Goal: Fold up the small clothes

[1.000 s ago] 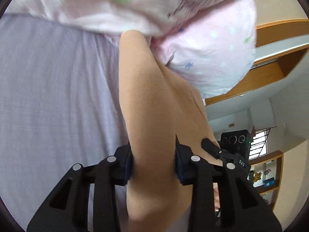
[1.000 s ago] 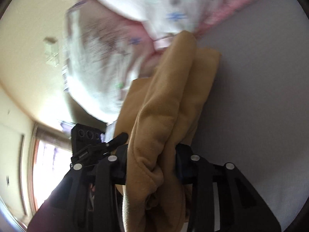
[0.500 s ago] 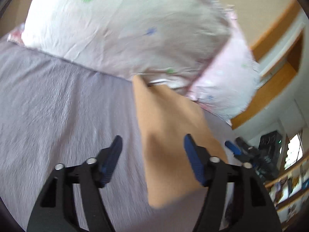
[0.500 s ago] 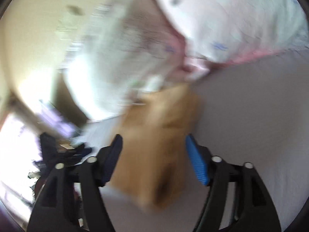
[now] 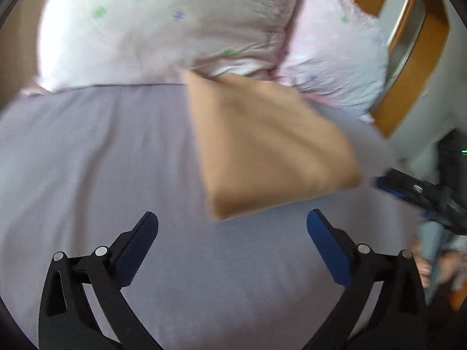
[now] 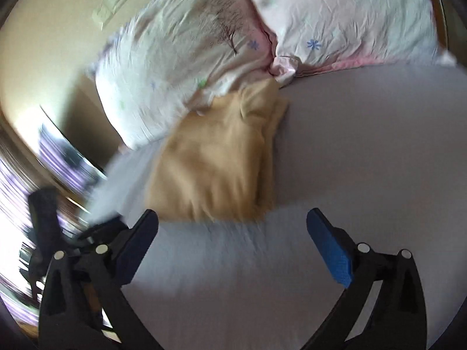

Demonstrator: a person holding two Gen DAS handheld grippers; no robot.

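A tan folded garment (image 5: 262,143) lies flat on the lilac bed sheet (image 5: 96,157), its far end against the pillows. It also shows in the right wrist view (image 6: 216,160), with layered folds along its right side. My left gripper (image 5: 232,227) is open and empty, a short way back from the garment's near corner. My right gripper (image 6: 232,227) is open and empty, just short of the garment's near edge. The right gripper (image 5: 414,192) also shows at the right of the left wrist view, and the left gripper (image 6: 49,218) at the left of the right wrist view.
Two pale flowered pillows (image 5: 181,23) (image 6: 344,17) lie at the head of the bed behind the garment. A wooden headboard frame (image 5: 408,67) stands at the right. A wall with a light switch (image 6: 112,3) is at the far left.
Both grippers were shut on the tan garment, then opened, let it go and drew back. The garment now lies flat on the sheet.
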